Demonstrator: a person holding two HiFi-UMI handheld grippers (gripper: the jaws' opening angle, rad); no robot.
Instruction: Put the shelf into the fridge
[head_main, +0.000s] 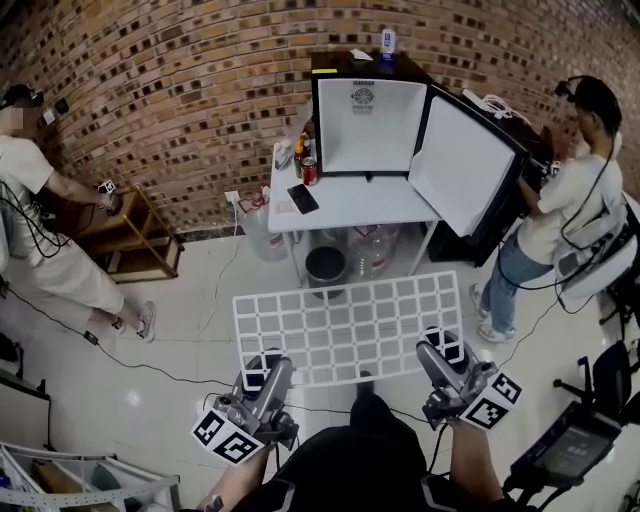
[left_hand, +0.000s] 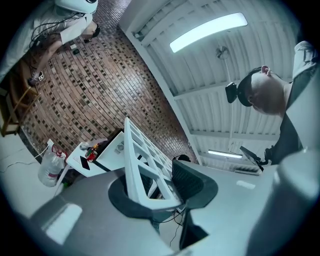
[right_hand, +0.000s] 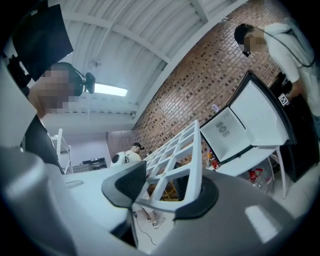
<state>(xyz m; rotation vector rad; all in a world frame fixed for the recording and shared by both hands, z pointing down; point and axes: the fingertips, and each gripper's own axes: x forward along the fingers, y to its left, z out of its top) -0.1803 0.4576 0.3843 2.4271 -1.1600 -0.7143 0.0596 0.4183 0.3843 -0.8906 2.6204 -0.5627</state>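
Head view, listed from the lower edge upward.

1. Left gripper (head_main: 262, 366), lower left of centre. Its jaws are clamped on the near long edge of the shelf, close to the left end. The left gripper view confirms this: both dark pads (left_hand: 192, 181) press on the white rim of the shelf (left_hand: 142, 160), and the grid runs away from them.
2. Right gripper (head_main: 441, 347), lower right of centre. Its jaws are closed on the same near edge, close to the right end. In the right gripper view the rim of the shelf (right_hand: 176, 159) sits pinched between the pads.
3. Wire shelf (head_main: 350, 325), a white grid at frame centre. It is carried in the air, roughly flat, above the floor. Its long axis runs left to right across the frame. Its free long edge is the far one, facing the fridge. Neither hand is clearly nearer the fridge; both sit along one edge.
4. Dark bin (head_main: 325, 268), under the table, just beyond the shelf's far edge in the picture.
5. White table (head_main: 352, 205), upper centre, carrying the fridge.
6. Fridge (head_main: 372, 125), upper centre, cavity facing the camera. Its door (head_main: 463, 165) is swung open to the right.

Governing relation: the fridge lies straight beyond the shelf's far edge and well apart from it. The likely move is a level push, far edge first, with both ends kept square to the opening.
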